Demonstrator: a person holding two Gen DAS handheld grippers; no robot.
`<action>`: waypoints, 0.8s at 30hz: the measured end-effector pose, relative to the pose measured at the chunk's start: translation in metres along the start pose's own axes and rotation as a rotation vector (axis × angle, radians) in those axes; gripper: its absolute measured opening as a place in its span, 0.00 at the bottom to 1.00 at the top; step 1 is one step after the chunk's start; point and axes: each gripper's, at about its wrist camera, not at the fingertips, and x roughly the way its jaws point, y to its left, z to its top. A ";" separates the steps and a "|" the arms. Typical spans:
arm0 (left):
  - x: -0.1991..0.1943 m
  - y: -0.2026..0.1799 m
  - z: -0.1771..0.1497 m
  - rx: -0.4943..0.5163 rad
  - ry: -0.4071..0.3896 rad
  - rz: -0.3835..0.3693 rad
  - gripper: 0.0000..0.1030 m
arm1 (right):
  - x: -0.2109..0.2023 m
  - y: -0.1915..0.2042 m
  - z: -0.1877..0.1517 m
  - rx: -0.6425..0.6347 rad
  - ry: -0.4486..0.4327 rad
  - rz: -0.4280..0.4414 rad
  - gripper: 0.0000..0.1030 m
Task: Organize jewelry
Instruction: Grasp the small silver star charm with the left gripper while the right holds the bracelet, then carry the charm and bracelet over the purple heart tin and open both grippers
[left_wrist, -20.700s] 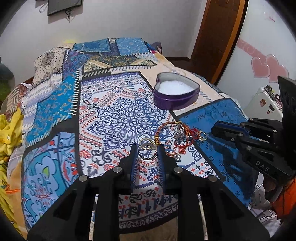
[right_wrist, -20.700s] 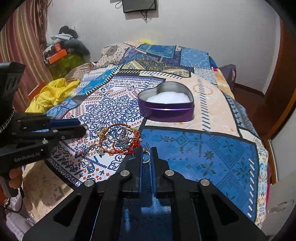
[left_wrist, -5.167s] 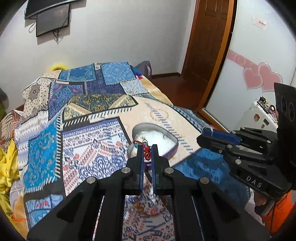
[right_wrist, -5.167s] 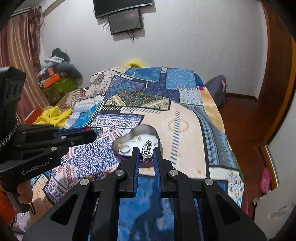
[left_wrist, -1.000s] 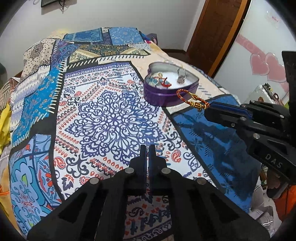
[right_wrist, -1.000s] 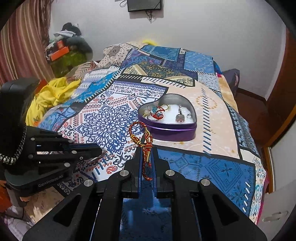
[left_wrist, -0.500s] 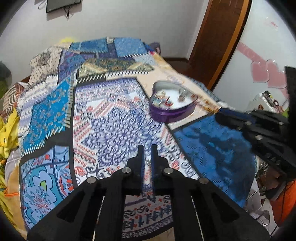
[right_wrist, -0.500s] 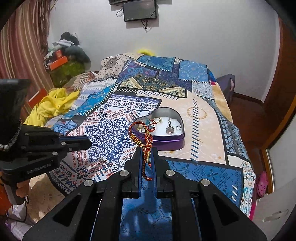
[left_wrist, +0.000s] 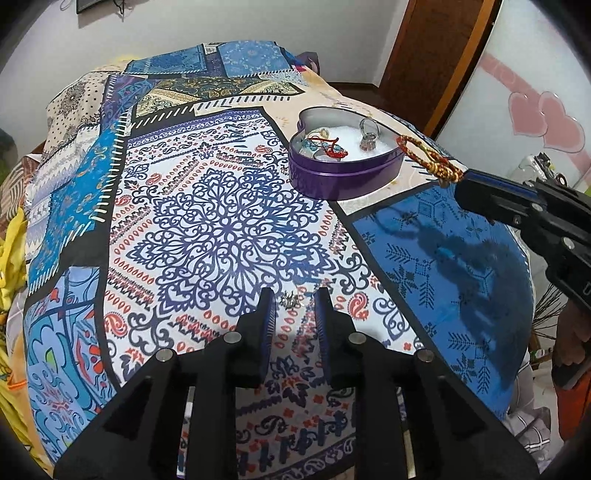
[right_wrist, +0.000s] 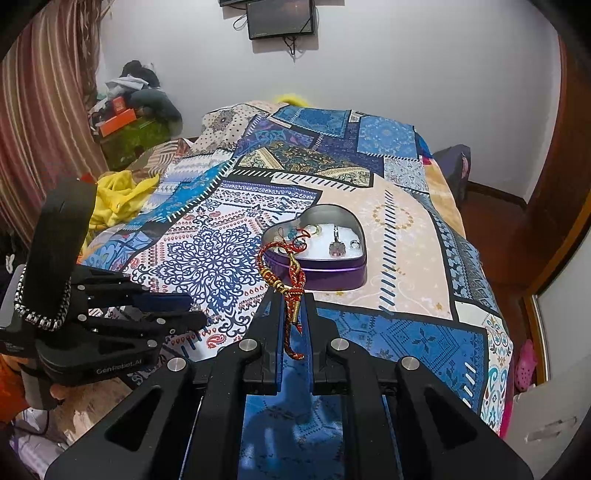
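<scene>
A purple heart-shaped tin sits on the patterned bedspread and holds a red thread bracelet, rings and a silver pendant on white padding. My right gripper is shut on a red and gold braided bracelet, held in the air just in front of the tin; the bracelet also shows in the left wrist view beside the tin's right rim. My left gripper is open and low over the bedspread, with a small silver piece of jewelry lying between its fingertips.
The bed is covered by a blue, white and cream patchwork bedspread. A yellow cloth lies at the bed's left side. A wooden door and a white cabinet with pink hearts stand to the right.
My left gripper has opened and dropped down to the bedspread around the small silver piece. My right gripper has kept the braided bracelet and moved closer to the tin.
</scene>
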 end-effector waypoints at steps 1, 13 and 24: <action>0.001 0.000 0.000 -0.001 -0.001 0.000 0.21 | 0.000 -0.001 0.000 0.001 0.001 0.000 0.07; -0.022 -0.001 0.008 0.009 -0.081 -0.001 0.08 | 0.000 -0.008 0.003 0.027 -0.011 -0.003 0.08; -0.057 -0.010 0.040 0.040 -0.209 -0.006 0.08 | -0.011 -0.017 0.018 0.049 -0.065 -0.016 0.08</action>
